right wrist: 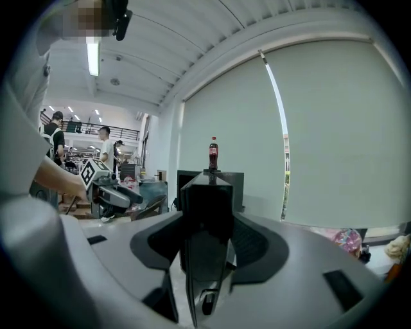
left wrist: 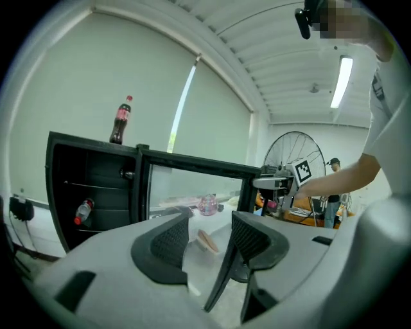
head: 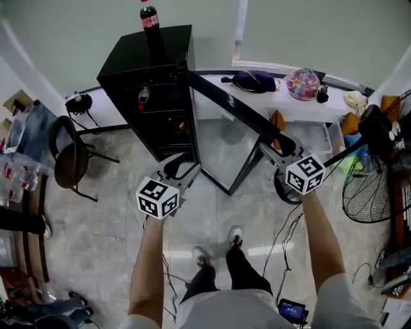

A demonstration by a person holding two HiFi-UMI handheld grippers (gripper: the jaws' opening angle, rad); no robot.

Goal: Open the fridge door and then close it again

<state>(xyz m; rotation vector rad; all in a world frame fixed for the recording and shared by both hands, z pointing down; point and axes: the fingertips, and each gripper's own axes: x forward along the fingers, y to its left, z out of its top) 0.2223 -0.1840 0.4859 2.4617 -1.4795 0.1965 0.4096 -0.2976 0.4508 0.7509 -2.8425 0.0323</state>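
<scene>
- At the free edge of the black-framed glass fridge door [head: 231, 106], your right gripper [head: 282, 149] pinches the frame between its pads.
- That door stands swung wide from the small black fridge [head: 138, 71].
- Your left gripper [head: 182, 168] hovers before the open cabinet, jaws spread, holding nothing.
- A cola bottle [head: 149, 16] stands on top of the fridge.

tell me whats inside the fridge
One small bottle with a red cap rests on a wire shelf in the open fridge. A red speck lower down is too small to identify, and the bottom is too dark to make out.
</scene>
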